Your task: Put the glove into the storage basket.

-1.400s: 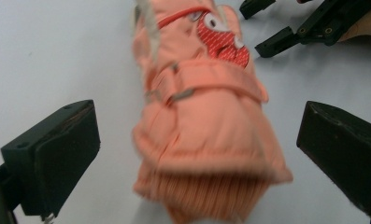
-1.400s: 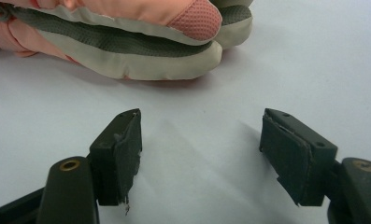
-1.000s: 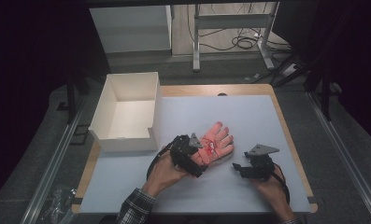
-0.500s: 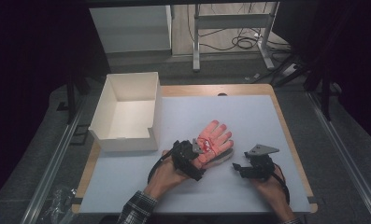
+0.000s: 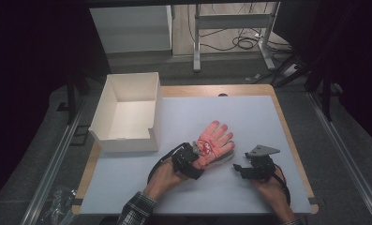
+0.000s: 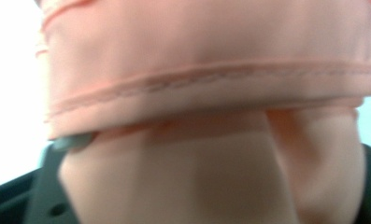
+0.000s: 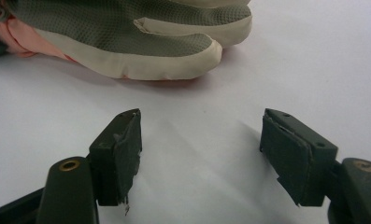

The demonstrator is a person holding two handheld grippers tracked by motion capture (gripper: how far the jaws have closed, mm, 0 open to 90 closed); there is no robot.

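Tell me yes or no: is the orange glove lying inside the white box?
No, the orange glove lies on the table's white mat, right of the white box.

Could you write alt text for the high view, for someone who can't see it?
A person's left gripper meets the cuff of an orange glove lying on a white table; the right gripper rests nearby, open. An open white box stands at left.
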